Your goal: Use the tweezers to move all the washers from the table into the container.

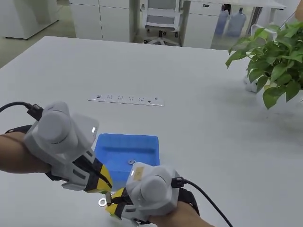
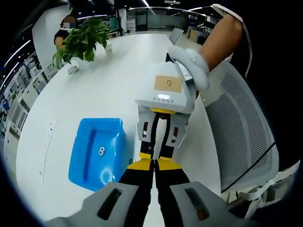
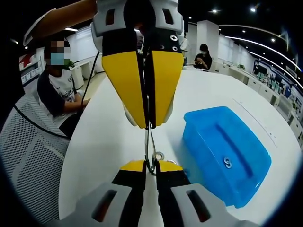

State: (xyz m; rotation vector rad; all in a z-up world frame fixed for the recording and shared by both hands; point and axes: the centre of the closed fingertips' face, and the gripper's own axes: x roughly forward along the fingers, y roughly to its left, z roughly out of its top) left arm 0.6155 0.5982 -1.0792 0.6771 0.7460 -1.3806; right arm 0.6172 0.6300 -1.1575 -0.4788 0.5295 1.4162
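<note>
Thin metal tweezers (image 3: 150, 142) run between my two grippers, which meet tip to tip near the table's front edge. My left gripper (image 1: 105, 182) comes in from the left with its yellow jaws closed on the tweezers' upper part (image 3: 149, 106). My right gripper (image 3: 151, 166) is shut on their lower end. One washer (image 1: 102, 202) lies on the white table just below the jaws; it shows beside the tweezers as washer (image 3: 159, 155). The blue container (image 1: 127, 138) sits right behind the grippers and holds a washer (image 1: 131, 162), also seen as washer (image 3: 228, 163).
A flush power strip (image 1: 126, 100) lies in the table's middle. A potted plant (image 1: 272, 61) stands at the far right edge. An office chair (image 1: 162, 21) is beyond the table. A seated person (image 3: 57, 80) and a mesh chair (image 2: 246, 123) are close by.
</note>
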